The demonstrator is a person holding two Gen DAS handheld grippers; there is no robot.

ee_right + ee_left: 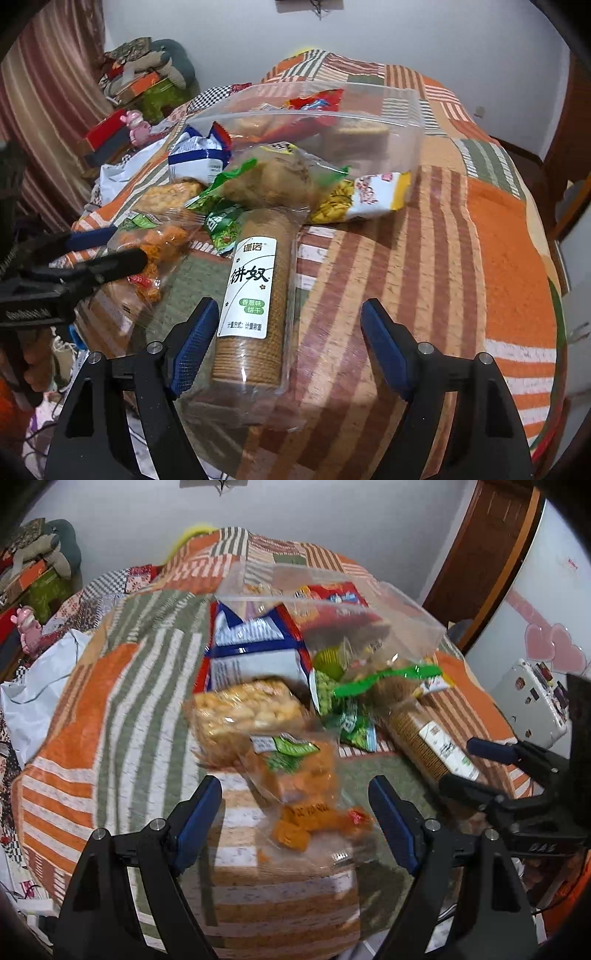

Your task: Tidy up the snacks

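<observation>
Your right tool was open, jaws spread wide, nothing in them. The cracker sleeve lay on the bed quilt, and I'm using that sleeve as the landmark. Its long axis ran almost straight away from your right tool, near end between the jaws but off toward the left finger, just beside that pad; the right finger sat well clear of it. So the jaws straddled its width, not its length, which I'd judge suits a squeeze across the short side after a small shift left.

Your left tool was open too, holding nothing. The orange snack bag lay between its fingers, left of the sleeve, whether touching a pad I couldn't tell. From that view the sleeve sat off to the right.

Beyond the sleeve's far end stood the clear zip bag, mouth up, some packets already inside. Right tool was nearer the sleeve.
</observation>
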